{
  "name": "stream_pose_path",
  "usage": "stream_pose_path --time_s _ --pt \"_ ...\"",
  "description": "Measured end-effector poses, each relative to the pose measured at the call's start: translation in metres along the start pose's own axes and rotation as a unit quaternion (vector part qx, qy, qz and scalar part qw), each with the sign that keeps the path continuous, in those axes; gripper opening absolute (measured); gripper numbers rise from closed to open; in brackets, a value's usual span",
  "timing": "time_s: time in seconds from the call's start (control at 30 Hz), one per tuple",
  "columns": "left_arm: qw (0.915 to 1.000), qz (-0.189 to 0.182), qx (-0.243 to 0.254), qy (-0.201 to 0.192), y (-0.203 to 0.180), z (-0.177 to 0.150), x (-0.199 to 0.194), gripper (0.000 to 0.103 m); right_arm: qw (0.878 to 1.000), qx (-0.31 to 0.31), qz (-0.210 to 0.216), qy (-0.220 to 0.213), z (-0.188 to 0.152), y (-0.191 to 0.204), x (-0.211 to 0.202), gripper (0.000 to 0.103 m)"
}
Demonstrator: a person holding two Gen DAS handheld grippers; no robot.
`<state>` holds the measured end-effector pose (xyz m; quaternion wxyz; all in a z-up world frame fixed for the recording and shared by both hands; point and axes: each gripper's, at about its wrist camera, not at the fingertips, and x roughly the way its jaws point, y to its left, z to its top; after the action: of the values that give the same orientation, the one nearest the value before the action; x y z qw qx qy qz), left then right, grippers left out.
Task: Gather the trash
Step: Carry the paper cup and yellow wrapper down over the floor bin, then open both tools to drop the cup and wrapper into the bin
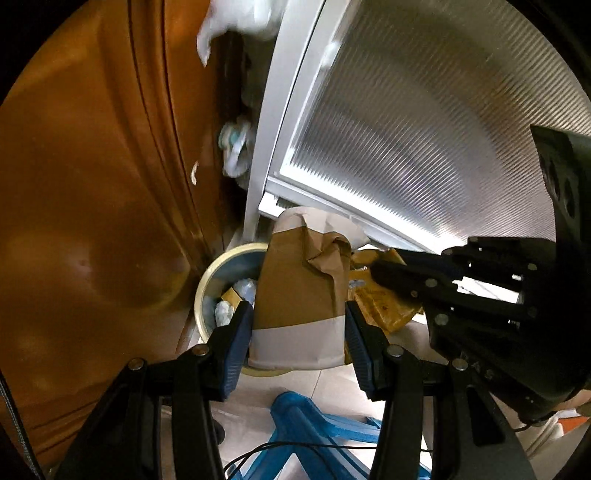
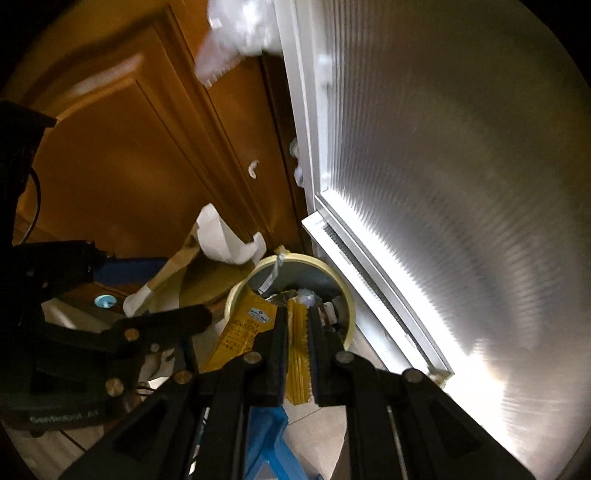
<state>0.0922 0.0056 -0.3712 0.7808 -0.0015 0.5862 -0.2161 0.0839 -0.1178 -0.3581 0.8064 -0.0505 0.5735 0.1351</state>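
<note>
My left gripper (image 1: 298,332) is shut on a crumpled brown and white paper bag (image 1: 299,291), held just above a round cream-rimmed bin (image 1: 210,280) on the floor. Several wrappers lie inside the bin. My right gripper (image 2: 297,354) is shut on a flat yellow wrapper (image 2: 243,325) with a serrated edge, over the same bin (image 2: 332,273). In the left wrist view the right gripper (image 1: 384,275) reaches in from the right with the yellow wrapper (image 1: 384,306). In the right wrist view the paper bag (image 2: 218,240) and the left gripper show at the left.
A brown wooden door (image 1: 92,184) stands left of the bin. A white-framed ribbed glass door (image 1: 406,129) stands to its right. A blue plastic frame (image 1: 303,424) and thin cables lie on the pale tiled floor below. White crumpled plastic (image 1: 236,18) hangs at the top.
</note>
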Motion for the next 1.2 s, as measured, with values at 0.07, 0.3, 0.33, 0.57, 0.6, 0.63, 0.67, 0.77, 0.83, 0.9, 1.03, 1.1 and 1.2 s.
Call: stream_pose_path --time_s 0.07,0.3,0.33,0.57,0.6,0.63,0.67,0.77,0.83,0.9,1.03,1.1,1.2 --pt "0.9999 -0.003 -0.003 0.009 0.007 0.0 0.013 0.048 1.0 0.001 0.001 0.005 0.0 -0.002 0.009 0.009" --pt "0.9991 -0.01 -0.022 0.035 0.023 0.009 0.044 0.048 1.0 0.005 0.004 0.022 -0.002 -0.007 0.037 0.01" --pt "0.999 -0.012 -0.024 0.036 0.024 0.009 0.046 0.048 1.0 0.004 0.003 0.023 -0.001 -0.007 0.037 0.011" --pt "0.9978 -0.017 -0.043 0.047 0.034 0.008 0.054 0.048 0.999 0.023 0.028 0.036 0.004 -0.012 0.045 0.015" --pt "0.9975 -0.018 -0.047 0.049 0.035 0.007 0.053 0.049 0.998 0.028 0.035 0.04 0.005 -0.013 0.047 0.017" --pt "0.9972 -0.021 -0.05 0.052 0.037 0.008 0.057 0.053 0.998 0.031 0.037 0.041 0.006 -0.014 0.048 0.018" --pt "0.9969 -0.022 -0.051 0.056 0.038 0.008 0.059 0.055 0.998 0.034 0.04 0.043 0.007 -0.014 0.05 0.018" --pt "0.9968 -0.012 -0.055 0.057 0.041 0.007 0.061 0.066 0.997 0.043 0.041 0.044 0.009 -0.017 0.052 0.019" --pt "0.9966 -0.013 -0.06 0.056 0.043 0.007 0.06 0.076 0.997 0.047 0.041 0.045 0.009 -0.02 0.052 0.019" --pt "0.9966 -0.012 -0.062 0.052 0.044 0.007 0.057 0.079 0.997 0.051 0.04 0.045 0.008 -0.022 0.051 0.022" --pt "0.9968 -0.006 -0.063 0.05 0.046 0.006 0.057 0.082 0.997 0.053 0.044 0.046 0.008 -0.022 0.051 0.024" --pt "0.9965 -0.005 -0.066 0.051 0.047 0.006 0.057 0.084 0.996 0.056 0.047 0.047 0.007 -0.023 0.05 0.025" --pt "0.9963 -0.003 -0.07 0.05 0.05 0.006 0.056 0.088 0.996 0.06 0.055 0.048 0.008 -0.023 0.05 0.027"
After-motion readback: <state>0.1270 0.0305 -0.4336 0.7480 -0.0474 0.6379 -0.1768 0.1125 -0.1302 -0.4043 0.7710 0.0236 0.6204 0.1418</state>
